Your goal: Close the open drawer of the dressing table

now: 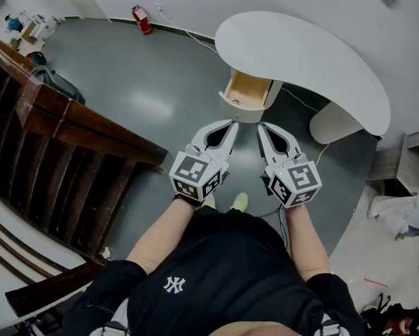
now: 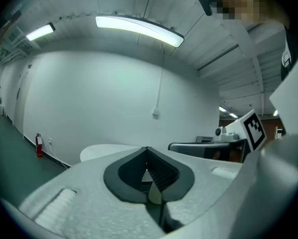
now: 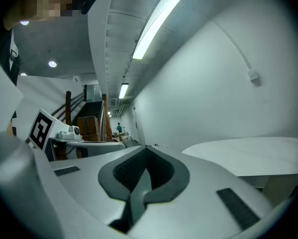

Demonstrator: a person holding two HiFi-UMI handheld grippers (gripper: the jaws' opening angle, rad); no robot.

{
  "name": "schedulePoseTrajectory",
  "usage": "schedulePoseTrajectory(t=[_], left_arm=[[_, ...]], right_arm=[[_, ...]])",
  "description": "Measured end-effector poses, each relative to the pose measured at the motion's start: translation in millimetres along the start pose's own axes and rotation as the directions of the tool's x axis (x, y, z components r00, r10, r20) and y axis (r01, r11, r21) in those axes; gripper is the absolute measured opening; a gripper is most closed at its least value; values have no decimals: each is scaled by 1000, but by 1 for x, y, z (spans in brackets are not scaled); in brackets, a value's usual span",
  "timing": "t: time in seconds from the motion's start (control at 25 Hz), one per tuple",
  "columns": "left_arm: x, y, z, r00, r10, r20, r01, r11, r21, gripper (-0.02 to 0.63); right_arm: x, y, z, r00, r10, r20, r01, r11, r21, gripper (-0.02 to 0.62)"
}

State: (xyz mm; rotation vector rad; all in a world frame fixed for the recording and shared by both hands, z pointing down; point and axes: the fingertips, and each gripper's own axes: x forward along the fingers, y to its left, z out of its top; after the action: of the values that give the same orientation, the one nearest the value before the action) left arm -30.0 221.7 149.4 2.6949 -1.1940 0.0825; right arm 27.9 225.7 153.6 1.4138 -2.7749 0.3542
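Observation:
The white dressing table (image 1: 314,54) with a curved top stands ahead of me in the head view. Its drawer (image 1: 249,89) is pulled out toward me, showing a bare wooden inside and a white front panel. My left gripper (image 1: 234,123) and right gripper (image 1: 260,126) are held side by side just short of the drawer front, both pointing at it, apart from it. Both are shut with nothing between the jaws. In the left gripper view the left gripper (image 2: 148,149) points up, with the table top (image 2: 106,151) low behind it. The right gripper (image 3: 146,147) has the table top (image 3: 248,153) at its right.
A dark wooden stair railing (image 1: 69,124) runs along the left. A red fire extinguisher (image 1: 141,19) stands by the far wall. The table's white pedestal (image 1: 335,123) is at the right, with a cable (image 1: 300,103) on the grey floor and clutter (image 1: 406,215) beyond.

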Motion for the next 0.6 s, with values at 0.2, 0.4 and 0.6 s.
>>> schedulePoseTrajectory(t=[0.2, 0.4, 0.6], left_arm=[[0, -5, -4, 1000, 2, -3, -2, 1000, 0, 9], [1, -10, -7, 1000, 2, -6, -2, 1000, -4, 9], [7, -6, -24, 999, 17, -34, -18, 999, -35, 9]], right_arm=[[-5, -1, -4, 1000, 1, 0, -1, 1000, 2, 14], [-9, -2, -4, 1000, 11, 4, -11, 1000, 16, 14], [-13, -17, -10, 1000, 4, 20, -5, 997, 74, 15]])
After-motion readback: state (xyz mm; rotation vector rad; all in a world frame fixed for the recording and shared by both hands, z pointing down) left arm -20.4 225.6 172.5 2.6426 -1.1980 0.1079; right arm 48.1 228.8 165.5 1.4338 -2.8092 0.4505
